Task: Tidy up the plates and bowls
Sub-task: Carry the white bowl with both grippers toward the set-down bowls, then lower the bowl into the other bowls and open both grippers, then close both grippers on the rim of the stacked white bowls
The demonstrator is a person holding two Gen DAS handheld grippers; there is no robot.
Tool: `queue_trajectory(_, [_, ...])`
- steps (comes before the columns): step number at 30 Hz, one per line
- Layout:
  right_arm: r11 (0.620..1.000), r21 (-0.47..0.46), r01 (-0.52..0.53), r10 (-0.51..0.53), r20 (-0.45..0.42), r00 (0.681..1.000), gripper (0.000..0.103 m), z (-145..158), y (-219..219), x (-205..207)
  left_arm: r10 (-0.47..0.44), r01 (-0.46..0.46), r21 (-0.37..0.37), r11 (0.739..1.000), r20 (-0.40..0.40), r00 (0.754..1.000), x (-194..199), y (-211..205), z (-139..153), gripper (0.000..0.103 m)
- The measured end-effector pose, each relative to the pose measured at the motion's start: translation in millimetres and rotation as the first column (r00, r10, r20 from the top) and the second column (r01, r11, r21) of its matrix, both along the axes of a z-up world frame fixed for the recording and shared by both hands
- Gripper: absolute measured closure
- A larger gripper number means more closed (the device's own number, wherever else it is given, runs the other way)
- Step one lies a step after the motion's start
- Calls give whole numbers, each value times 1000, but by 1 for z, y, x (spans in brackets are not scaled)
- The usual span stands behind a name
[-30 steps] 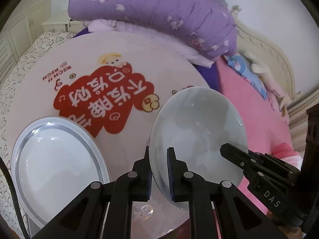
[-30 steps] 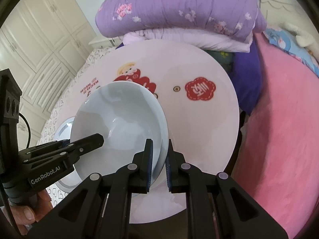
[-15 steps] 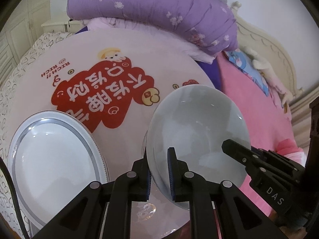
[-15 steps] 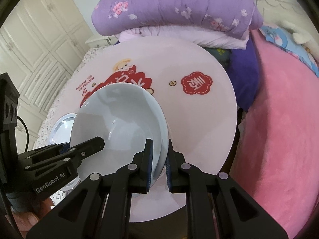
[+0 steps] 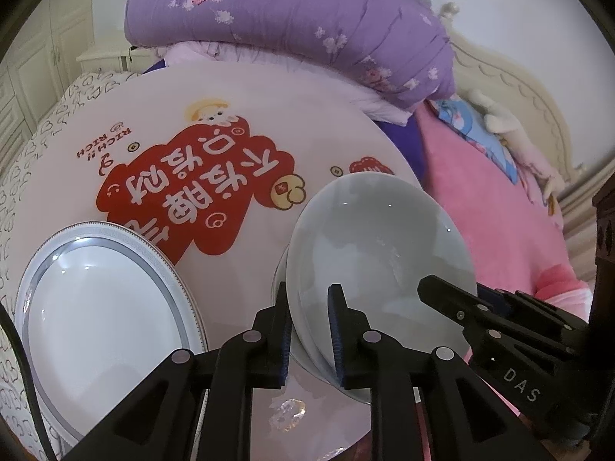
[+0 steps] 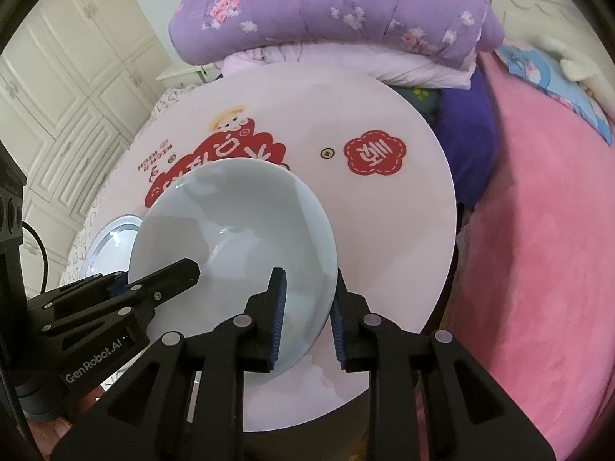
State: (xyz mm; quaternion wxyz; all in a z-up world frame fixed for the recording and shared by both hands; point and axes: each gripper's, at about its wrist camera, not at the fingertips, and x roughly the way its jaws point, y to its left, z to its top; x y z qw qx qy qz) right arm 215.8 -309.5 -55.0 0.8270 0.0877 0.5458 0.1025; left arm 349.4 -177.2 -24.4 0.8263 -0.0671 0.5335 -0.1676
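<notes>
A pale blue bowl (image 5: pixel 380 253) sits on the round pink table (image 5: pixel 269 115), near its front right edge; it also shows in the right wrist view (image 6: pixel 238 230). My left gripper (image 5: pixel 309 326) straddles the bowl's left rim with its jaws apart, not pinching. My right gripper (image 6: pixel 307 307) straddles the bowl's right rim, jaws apart. A white plate with a grey band (image 5: pixel 100 307) lies at the table's front left; a part of it shows in the right wrist view (image 6: pixel 111 238).
Folded purple and lilac quilts (image 5: pixel 288 19) lie behind the table. A pink blanket (image 6: pixel 538 211) covers the bed to the right. White cupboards (image 6: pixel 65 77) stand at the left. The table carries a red sticker (image 5: pixel 192 184).
Both grippers have opened their jaws around the bowl's rim, letting go of it. The bowl has come down a little toward the table.
</notes>
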Motion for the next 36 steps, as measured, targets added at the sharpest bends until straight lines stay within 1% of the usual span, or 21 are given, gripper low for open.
queue_trajectory(2, [1000,-1,4,-4,6,1000,77,2,0,-1,4,-4,-8,1000,-5,1000,0,2,1,87])
queue_trajectory(4, [1000,-2,6,-6,8,1000,73,3,1,-1,6,-6,-12,1000,-5,1000,0,3,2,86])
queue_trajectory(6, [1000,-7,4,-4,11,1000,69,3,2,-1,8,-8,-17,1000,3,1000,-1,5,4,82])
queue_trajectory(7, [1000,-6,4,-4,12,1000,68,4,2,-2,11,-11,-19,1000,10,1000,-1,7,6,72])
queue_trajectory(8, [1000,-5,4,-4,14,1000,68,4,1,-2,19,-18,-25,1000,25,1000,-3,10,9,60])
queue_trajectory(10, [1000,-11,5,-5,21,1000,67,6,2,-3,34,-32,-36,999,42,999,-4,15,14,50])
queue_trajectory(12, [1000,-13,4,-3,29,1000,66,9,2,-4,35,-32,-48,998,56,998,-6,20,18,50])
queue_trajectory(14, [1000,-14,3,-3,36,999,61,10,2,-3,28,-26,-52,998,54,998,-5,24,20,50])
queue_trajectory(15, [1000,-13,6,-5,39,999,56,10,3,-3,30,-27,-54,998,53,998,-5,25,20,49])
queue_trajectory(19, [1000,-9,12,-12,46,999,47,11,3,-3,32,-29,-54,998,53,998,-5,31,19,44])
queue_trajectory(23, [1000,-8,5,-5,48,999,45,10,4,-4,32,-30,-42,999,40,999,-5,34,12,44])
queue_trajectory(26, [1000,-1,13,-13,54,998,42,11,2,-5,43,-42,-64,997,13,999,-4,40,4,44])
queue_trajectory(29, [1000,20,23,-24,67,997,32,14,-1,-6,48,-48,-95,994,-7,999,-5,48,0,42])
queue_trajectory(30, [999,24,24,-26,73,997,25,16,-1,-6,47,-48,-102,994,-10,999,-5,50,-1,41])
queue_trajectory(31, [999,30,26,-28,82,996,18,17,-2,-7,48,-49,-107,993,-12,999,-6,52,-1,37])
queue_trajectory(32, [999,41,27,-30,91,995,15,20,-2,-8,49,-50,-112,992,-12,999,-6,54,0,32])
queue_trajectory(33, [999,47,27,-32,97,995,8,21,-3,-8,45,-46,-123,991,-7,999,-8,56,2,29])
queue_trajectory(34, [998,51,30,-35,104,994,1,23,-3,-9,45,-44,-132,990,1,999,-9,57,3,24])
queue_trajectory(35, [998,60,33,-40,119,992,0,25,-3,-10,47,-45,-137,990,9,999,-11,59,4,18])
queue_trajectory(36, [997,69,32,-41,130,991,0,26,-3,-11,47,-45,-142,989,16,999,-12,61,6,16])
